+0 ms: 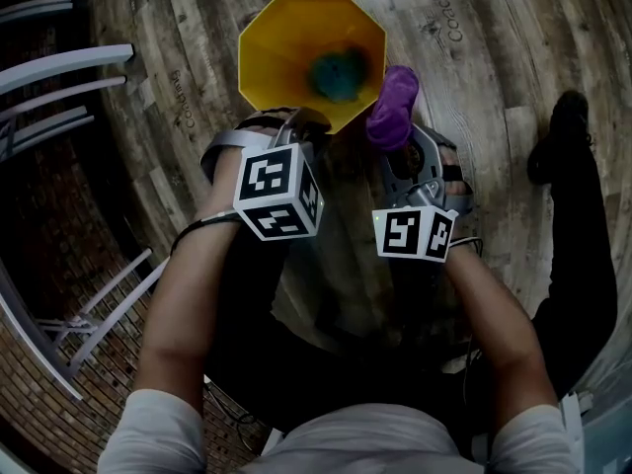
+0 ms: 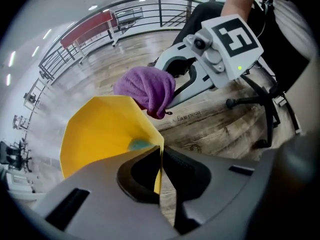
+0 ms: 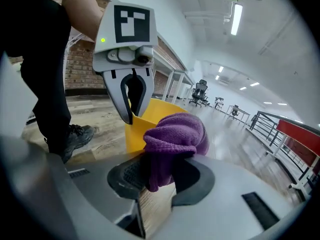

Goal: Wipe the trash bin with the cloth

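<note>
A yellow trash bin [image 1: 286, 52] stands on the wooden floor, with something teal [image 1: 339, 75] at its bottom. My left gripper [image 1: 301, 126] points steeply down at its near rim. In the left gripper view the jaws [image 2: 161, 171] are shut on the thin yellow wall [image 2: 100, 134]. My right gripper [image 1: 395, 144] holds a bunched purple cloth [image 1: 395, 107] just right of the bin's rim. The right gripper view shows the jaws [image 3: 160, 176] shut on the cloth [image 3: 175, 136], with the left gripper [image 3: 131, 111] clamped on the bin [image 3: 155, 111] behind it.
Grey metal chair frames [image 1: 69, 77] stand at the left over a brick-patterned floor. The person's dark shoe [image 1: 558, 136] rests on the boards at the right. An office chair base [image 2: 260, 106] and a railing [image 2: 125, 14] show in the left gripper view.
</note>
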### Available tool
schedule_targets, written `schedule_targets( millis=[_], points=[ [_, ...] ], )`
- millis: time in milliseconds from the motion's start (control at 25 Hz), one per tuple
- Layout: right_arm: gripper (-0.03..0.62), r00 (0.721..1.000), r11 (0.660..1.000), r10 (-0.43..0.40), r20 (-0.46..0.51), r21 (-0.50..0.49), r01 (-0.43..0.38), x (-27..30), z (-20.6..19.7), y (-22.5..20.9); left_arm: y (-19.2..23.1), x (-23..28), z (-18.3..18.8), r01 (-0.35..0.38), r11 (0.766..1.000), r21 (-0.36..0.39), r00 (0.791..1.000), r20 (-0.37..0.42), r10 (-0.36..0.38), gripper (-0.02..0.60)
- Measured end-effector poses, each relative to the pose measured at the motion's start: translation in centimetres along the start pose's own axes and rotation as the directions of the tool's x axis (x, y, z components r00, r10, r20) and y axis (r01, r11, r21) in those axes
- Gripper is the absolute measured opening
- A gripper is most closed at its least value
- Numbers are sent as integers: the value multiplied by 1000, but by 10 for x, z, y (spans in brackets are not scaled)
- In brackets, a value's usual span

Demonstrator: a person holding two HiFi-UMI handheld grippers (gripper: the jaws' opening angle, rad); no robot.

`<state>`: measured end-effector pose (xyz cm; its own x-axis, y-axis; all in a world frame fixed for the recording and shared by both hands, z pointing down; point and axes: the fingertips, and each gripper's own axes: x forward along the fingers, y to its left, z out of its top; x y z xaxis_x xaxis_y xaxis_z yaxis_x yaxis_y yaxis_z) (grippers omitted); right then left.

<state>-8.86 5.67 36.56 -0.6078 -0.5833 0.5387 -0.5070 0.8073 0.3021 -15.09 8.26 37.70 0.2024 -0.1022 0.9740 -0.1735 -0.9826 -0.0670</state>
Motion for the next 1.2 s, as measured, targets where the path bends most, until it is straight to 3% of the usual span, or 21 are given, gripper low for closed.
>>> schedule_targets(
  millis=[320,1200],
  points=[
    [112,999,998,45,-20,-52,-46,22,-13,8,-3,0,11,6,999,35,999,52,-8,11],
    [112,965,971,172,-197,-129,-199,89,-97,48,5,0,26,-1,1000,1,992,126,1,11]
  ],
)
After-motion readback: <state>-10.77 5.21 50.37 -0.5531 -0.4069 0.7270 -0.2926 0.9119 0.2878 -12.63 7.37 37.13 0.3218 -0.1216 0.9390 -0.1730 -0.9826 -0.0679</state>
